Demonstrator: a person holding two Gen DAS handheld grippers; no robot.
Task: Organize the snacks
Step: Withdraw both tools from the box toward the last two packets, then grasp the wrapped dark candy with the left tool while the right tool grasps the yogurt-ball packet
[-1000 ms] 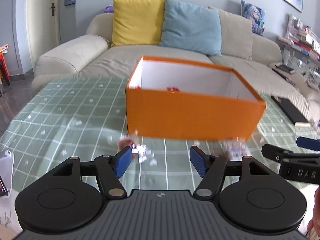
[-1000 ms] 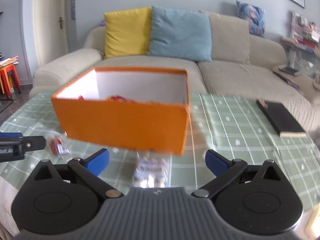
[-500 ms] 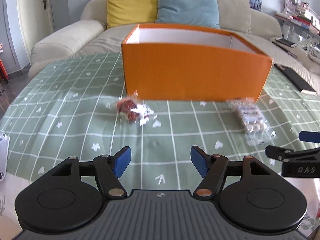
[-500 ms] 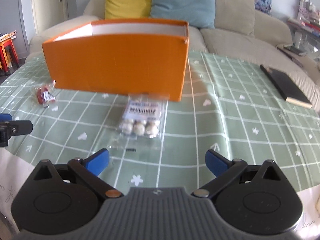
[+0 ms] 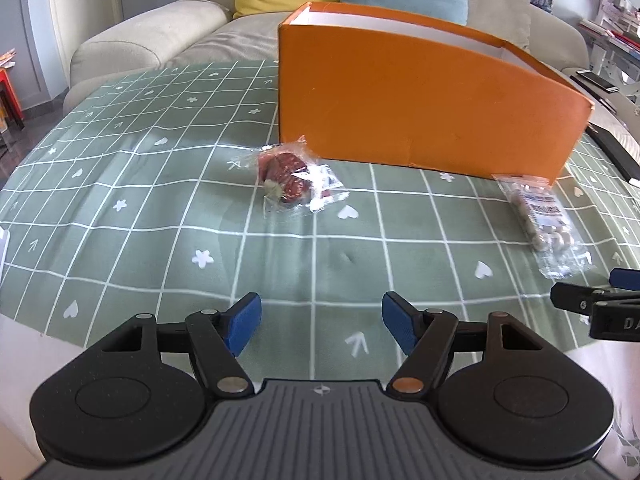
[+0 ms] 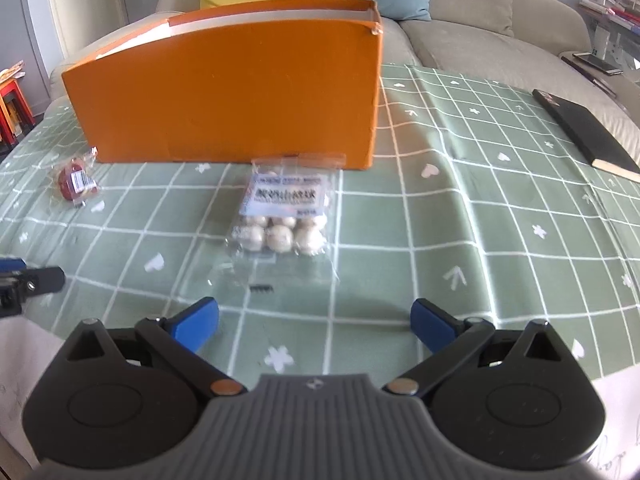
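Note:
An orange box (image 5: 420, 100) (image 6: 232, 92) stands on the green checked tablecloth (image 5: 160, 200), its inside hidden from here. A clear packet of red snacks (image 5: 288, 180) (image 6: 74, 180) lies just before the box's left corner. A clear bag of white balls (image 6: 282, 216) (image 5: 548, 220) rests in front of its right end. My left gripper (image 5: 322, 326) hovers low near the table's front edge, short of the red packet, jaws opening with nothing between them. My right gripper (image 6: 314, 322) is open and empty, short of the white bag.
A black notebook (image 6: 584, 136) lies on the cloth at the far right. Behind the table is a beige sofa (image 5: 160, 36) with yellow and blue cushions. Each gripper's finger shows at the edge of the other's view.
Both grippers have sunk and tipped downward toward the table. The box, seen from above before, now shows only its front wall, and both packets are in full view.

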